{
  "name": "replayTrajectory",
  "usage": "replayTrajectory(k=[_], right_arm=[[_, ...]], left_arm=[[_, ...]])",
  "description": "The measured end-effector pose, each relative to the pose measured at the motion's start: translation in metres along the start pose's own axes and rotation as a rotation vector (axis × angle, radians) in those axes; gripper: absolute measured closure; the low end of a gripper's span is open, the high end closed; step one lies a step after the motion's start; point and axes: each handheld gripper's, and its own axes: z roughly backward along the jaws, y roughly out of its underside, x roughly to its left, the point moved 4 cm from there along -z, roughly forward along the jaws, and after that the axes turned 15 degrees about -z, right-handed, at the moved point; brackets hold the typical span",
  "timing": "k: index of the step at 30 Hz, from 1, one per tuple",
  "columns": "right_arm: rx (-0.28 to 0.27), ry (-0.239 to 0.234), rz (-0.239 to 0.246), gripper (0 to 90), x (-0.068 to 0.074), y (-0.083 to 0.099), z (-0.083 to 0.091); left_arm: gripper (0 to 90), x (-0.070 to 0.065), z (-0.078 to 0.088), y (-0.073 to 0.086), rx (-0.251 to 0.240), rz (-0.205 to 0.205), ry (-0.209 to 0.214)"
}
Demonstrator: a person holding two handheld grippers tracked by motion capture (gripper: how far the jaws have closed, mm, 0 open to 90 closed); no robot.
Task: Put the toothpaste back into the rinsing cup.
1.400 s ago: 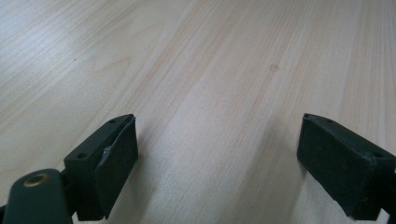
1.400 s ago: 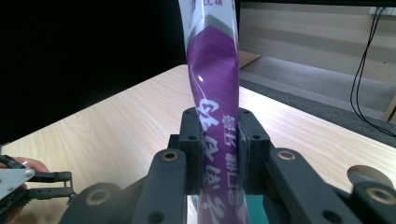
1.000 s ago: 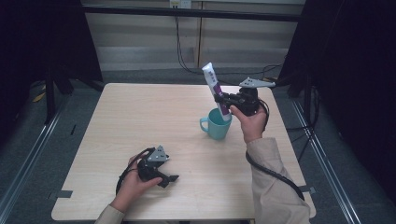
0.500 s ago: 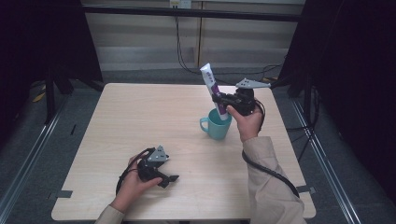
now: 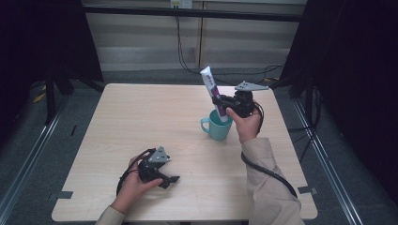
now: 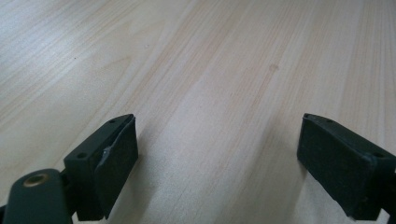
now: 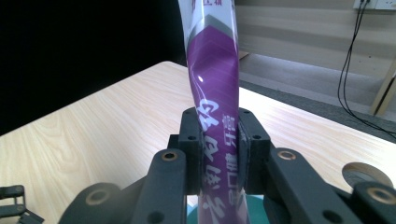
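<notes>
The right gripper [image 5: 220, 104] clamps the tilted tube [image 5: 211, 92] above the mug [image 5: 217, 127] near the tabletop's right edge; off-centre release risks tipping. The left gripper [image 6: 219, 163] rests with jaws apart.

You have one wooden table [image 5: 141, 122] in front of you. On it stands one teal mug [image 5: 217, 127]. There is one purple-and-white tube [image 5: 212, 91], its lower end inside the mug. You hold two grippers, one per hand: the left gripper [image 5: 170, 180] and the right gripper [image 5: 218, 101]. Two hands and two beige sleeves are in view.
</notes>
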Motion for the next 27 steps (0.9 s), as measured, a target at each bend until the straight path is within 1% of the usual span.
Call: replayTrajectory(k=[5,10,13,14,21,27], right_arm=[[0.002,0.003,-0.005,74.6,-0.003,0.004,0.0],[0.003,0.016,0.001,74.5,-0.006,0.007,0.0],[0.002,0.017,-0.001,74.5,-0.007,0.008,-0.001],[0.002,0.018,0.0,74.5,-0.007,0.008,-0.001],[0.01,0.017,0.002,74.4,-0.009,0.014,-0.004],[0.014,0.02,-0.006,74.3,-0.011,0.017,-0.004]], left_arm=[[12.2,0.0,0.0,0.0,0.001,0.002,0.0],[12.2,0.0,0.0,0.0,0.001,0.002,0.0],[12.2,0.0,0.0,0.0,0.002,0.002,0.0],[12.2,0.0,0.0,0.0,0.006,-0.004,0.002],[12.2,0.0,0.0,0.0,0.006,-0.004,0.002],[12.2,0.0,0.0,0.0,0.006,-0.003,0.003]])
